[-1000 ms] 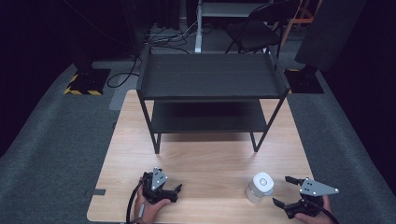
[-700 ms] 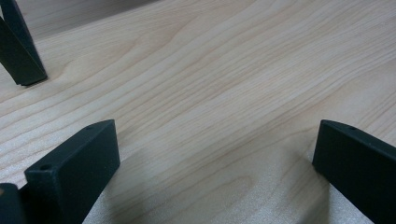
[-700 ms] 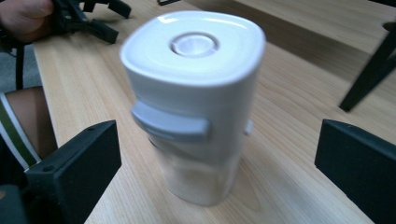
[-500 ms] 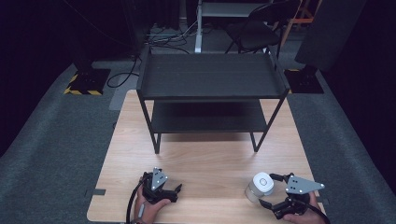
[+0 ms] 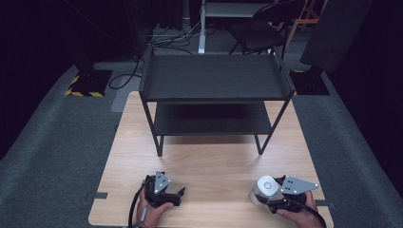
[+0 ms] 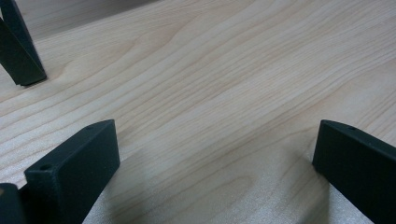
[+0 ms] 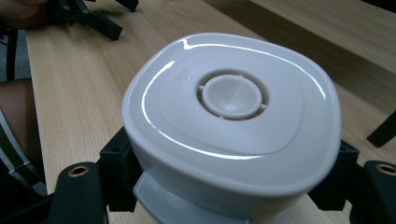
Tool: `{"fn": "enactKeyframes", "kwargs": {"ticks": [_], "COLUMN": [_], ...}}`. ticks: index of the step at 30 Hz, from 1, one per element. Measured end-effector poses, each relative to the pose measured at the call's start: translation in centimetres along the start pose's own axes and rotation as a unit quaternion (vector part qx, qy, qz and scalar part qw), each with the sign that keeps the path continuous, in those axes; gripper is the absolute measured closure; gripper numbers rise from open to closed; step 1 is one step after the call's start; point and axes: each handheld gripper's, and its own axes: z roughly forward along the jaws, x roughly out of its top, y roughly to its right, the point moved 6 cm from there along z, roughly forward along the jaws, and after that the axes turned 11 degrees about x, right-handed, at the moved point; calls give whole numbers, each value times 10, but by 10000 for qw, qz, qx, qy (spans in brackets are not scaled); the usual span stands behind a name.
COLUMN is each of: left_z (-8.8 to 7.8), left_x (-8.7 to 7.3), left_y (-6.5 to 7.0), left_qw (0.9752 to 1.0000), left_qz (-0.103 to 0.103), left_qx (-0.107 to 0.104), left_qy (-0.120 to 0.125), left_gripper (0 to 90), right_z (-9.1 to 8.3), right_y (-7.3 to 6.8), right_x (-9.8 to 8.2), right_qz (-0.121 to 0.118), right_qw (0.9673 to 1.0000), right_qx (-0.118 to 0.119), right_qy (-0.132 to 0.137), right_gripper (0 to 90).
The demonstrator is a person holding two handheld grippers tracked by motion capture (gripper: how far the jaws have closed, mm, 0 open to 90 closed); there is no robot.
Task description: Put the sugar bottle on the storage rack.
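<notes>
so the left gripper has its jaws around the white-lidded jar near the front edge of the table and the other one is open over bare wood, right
Not quite: the right gripper has its jaws around the white-lidded jar, as the right gripper view shows. The left gripper is open over bare wood of the table. The jar is near the table's front edge.

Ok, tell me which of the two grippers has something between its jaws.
The right gripper: its jaws sit on either side of the white-lidded container at the table's near right. The left gripper has open jaws with bare wood between them.
</notes>
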Motion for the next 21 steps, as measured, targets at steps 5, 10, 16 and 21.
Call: {"fn": "enactKeyframes", "kwargs": {"ticks": [5,10,16,21], "left_z": [0,0,0,0], "left_x": [0,0,0,0], "left_y": [0,0,0,0], "left_qw": [10000,10000,10000,10000], "left_qz": [-1,-2,-2,0], "left_qx": [0,0,0,0], "left_qy": [0,-1,0,-1], "left_gripper": [3,3,3,3], "right_z": [1,1,3,1], "right_y": [-1,0,0,-1], "right_x": [-1,0,3,9], "right_qz": [-14,6,62,132], "right_qw": [10000,10000,10000,9999], "right_qx": [10,49,66,-20], "right_qy": [34,35,34,107], "right_gripper": [279,280,281,281]}}
